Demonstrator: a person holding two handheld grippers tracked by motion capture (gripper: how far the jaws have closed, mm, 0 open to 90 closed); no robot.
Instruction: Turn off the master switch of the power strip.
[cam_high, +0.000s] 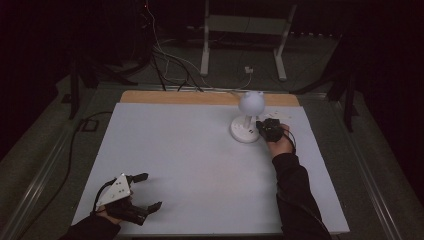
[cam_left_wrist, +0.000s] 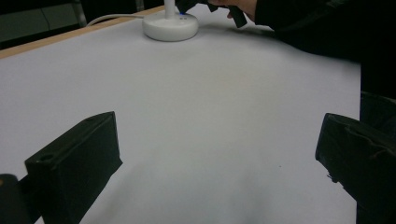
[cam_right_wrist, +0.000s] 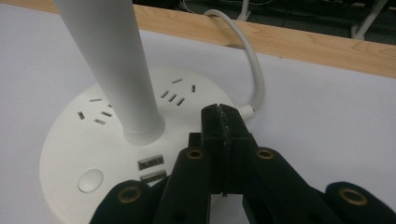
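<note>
Lamp base (cam_right_wrist: 93, 140) beneath my right gripper (cam_right_wrist: 223, 122), jaws fully closed and empty: press straight down on its round button (cam_right_wrist: 91, 180), left gripper (cam_high: 145, 192) resting wide open.

A white lamp (cam_high: 246, 122) stands near the worktop's (cam_high: 190, 155) far right corner, the right hand-held gripper (cam_high: 265, 129) closed at its base; the left hand-held gripper (cam_high: 149, 191) gapes near the front left corner.

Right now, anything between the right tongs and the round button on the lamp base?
Nothing visible. The right tongs are shut, tips over the lamp base beside the USB ports. The round button lies bare to their left in the right gripper view; the lamp stem rises behind that path, not across it.
</note>
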